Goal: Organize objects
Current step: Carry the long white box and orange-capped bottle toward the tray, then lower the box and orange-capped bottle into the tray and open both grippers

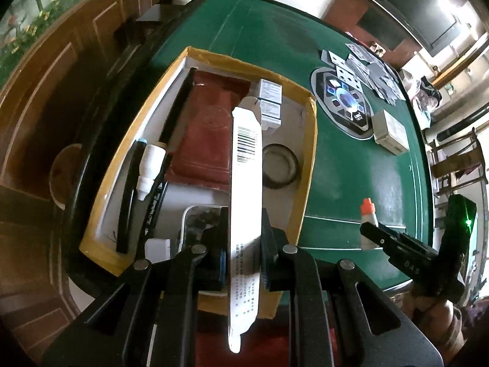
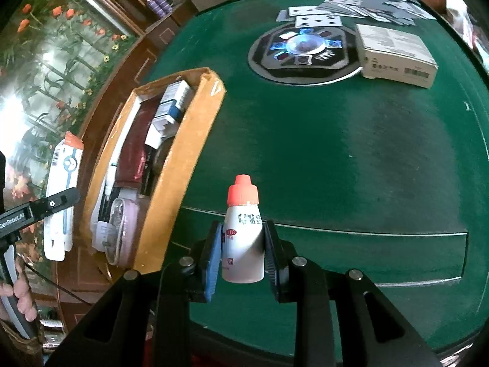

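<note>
My left gripper [image 1: 244, 229] is shut on a long flat white carton [image 1: 246, 183] with a barcode, held above the yellow cardboard box [image 1: 308, 153]. The same carton [image 2: 62, 189] shows at the left of the right wrist view, gripped beside the box [image 2: 189, 159]. My right gripper [image 2: 243, 244] is shut on a small white dropper bottle [image 2: 244, 238] with an orange cap, upright over the green table [image 2: 366, 153]. That bottle [image 1: 368, 220] appears at the right of the left wrist view, in the right gripper.
The box holds a dark red booklet [image 1: 207, 128], black pens [image 1: 128, 195], a white tube [image 1: 149, 168], small medicine cartons [image 1: 270, 101] and a round lid [image 1: 279, 165]. On the table lie playing cards [image 2: 351, 9], a grey carton [image 2: 397, 55] and a central control panel [image 2: 302, 52].
</note>
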Action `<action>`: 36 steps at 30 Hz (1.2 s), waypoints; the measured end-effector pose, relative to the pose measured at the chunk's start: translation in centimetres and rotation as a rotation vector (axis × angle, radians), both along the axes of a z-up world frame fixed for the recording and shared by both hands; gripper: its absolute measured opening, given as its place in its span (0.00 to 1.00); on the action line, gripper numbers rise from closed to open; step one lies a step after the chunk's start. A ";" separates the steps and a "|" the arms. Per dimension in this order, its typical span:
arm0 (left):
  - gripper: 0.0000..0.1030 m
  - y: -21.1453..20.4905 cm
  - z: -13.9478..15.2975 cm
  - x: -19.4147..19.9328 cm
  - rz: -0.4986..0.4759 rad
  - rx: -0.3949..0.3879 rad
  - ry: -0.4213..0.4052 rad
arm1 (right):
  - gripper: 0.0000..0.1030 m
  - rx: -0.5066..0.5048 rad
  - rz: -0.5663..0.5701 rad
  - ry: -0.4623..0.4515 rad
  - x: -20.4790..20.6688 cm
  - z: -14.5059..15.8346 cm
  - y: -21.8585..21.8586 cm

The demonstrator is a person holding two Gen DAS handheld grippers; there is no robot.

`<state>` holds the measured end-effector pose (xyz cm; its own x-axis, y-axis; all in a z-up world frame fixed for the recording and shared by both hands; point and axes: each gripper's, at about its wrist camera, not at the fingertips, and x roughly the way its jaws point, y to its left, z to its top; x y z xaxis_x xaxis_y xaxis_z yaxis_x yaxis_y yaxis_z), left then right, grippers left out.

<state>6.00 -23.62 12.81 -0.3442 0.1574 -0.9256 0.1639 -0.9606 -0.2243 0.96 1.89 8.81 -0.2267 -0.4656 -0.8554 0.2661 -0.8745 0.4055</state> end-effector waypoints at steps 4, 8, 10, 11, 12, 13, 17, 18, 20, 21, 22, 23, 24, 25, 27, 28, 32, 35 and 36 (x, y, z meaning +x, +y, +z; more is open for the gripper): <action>0.15 0.9 -0.6 -0.2 -0.037 0.019 -0.004 | 0.25 -0.006 0.021 0.006 -0.1 0.4 -1.3; 0.15 2.2 -1.8 -1.2 -0.087 0.049 -0.003 | 0.25 -0.006 0.041 0.014 -0.2 0.7 -2.7; 0.15 2.9 -2.6 -1.7 -0.120 0.057 -0.005 | 0.25 -0.004 0.049 0.018 -0.3 0.9 -3.3; 0.15 3.2 -2.9 -1.8 -0.133 0.055 -0.008 | 0.25 -0.002 0.051 0.020 -0.3 1.0 -3.5; 0.15 3.5 -3.4 -2.0 -0.147 0.054 -0.015 | 0.25 0.000 0.053 0.022 -0.3 1.0 -3.7; 0.15 3.7 -3.8 -2.1 -0.161 0.059 -0.021 | 0.25 0.002 0.053 0.023 -0.3 1.1 -3.9; 0.15 4.4 -5.4 -2.4 -0.208 0.047 -0.039 | 0.25 0.009 0.045 0.026 -0.4 1.3 -4.1; 0.15 4.5 -5.7 -2.4 -0.216 0.045 -0.045 | 0.25 0.011 0.042 0.026 -0.5 1.3 -4.2; 0.15 4.6 -6.5 -2.4 -0.228 0.033 -0.058 | 0.25 0.016 0.038 0.025 -0.6 1.3 -4.2; 0.15 4.6 -6.8 -2.4 -0.233 0.033 -0.066 | 0.25 0.019 0.035 0.025 -0.6 1.3 -4.3; 0.15 4.6 -7.1 -2.3 -0.239 0.038 -0.076 | 0.25 0.021 0.033 0.026 -0.7 1.4 -4.3; 0.15 4.6 -7.3 -2.2 -0.246 0.037 -0.081 | 0.25 0.023 0.031 0.028 -0.8 1.5 -4.3; 0.15 4.7 -7.5 -2.1 -0.257 0.032 -0.085 | 0.25 0.025 0.028 0.031 -0.9 1.6 -4.4; 0.15 4.8 -7.7 -2.0 -0.268 0.024 -0.088 | 0.25 0.026 0.027 0.033 -1.0 1.7 -4.5; 0.15 4.8 -8.0 -1.8 -0.281 0.021 -0.095 | 0.25 0.027 0.024 0.040 -1.4 2.0 -4.8; 0.15 4.8 -8.1 -1.8 -0.283 0.025 -0.100 | 0.25 0.028 0.024 0.046 -1.7 2.2 -5.0; 0.15 4.5 -8.6 -1.5 -0.289 0.035 -0.115 | 0.25 0.028 0.029 0.073 -2.8 3.3 -6.1; 0.15 4.5 -8.7 -1.3 -0.300 0.034 -0.118 | 0.25 0.027 0.036 0.085 -3.6 3.8 -7.2; 0.15 4.6 -8.8 -1.2 -0.302 0.035 -0.118 | 0.25 0.025 0.037 0.086 -3.9 4.0 -7.6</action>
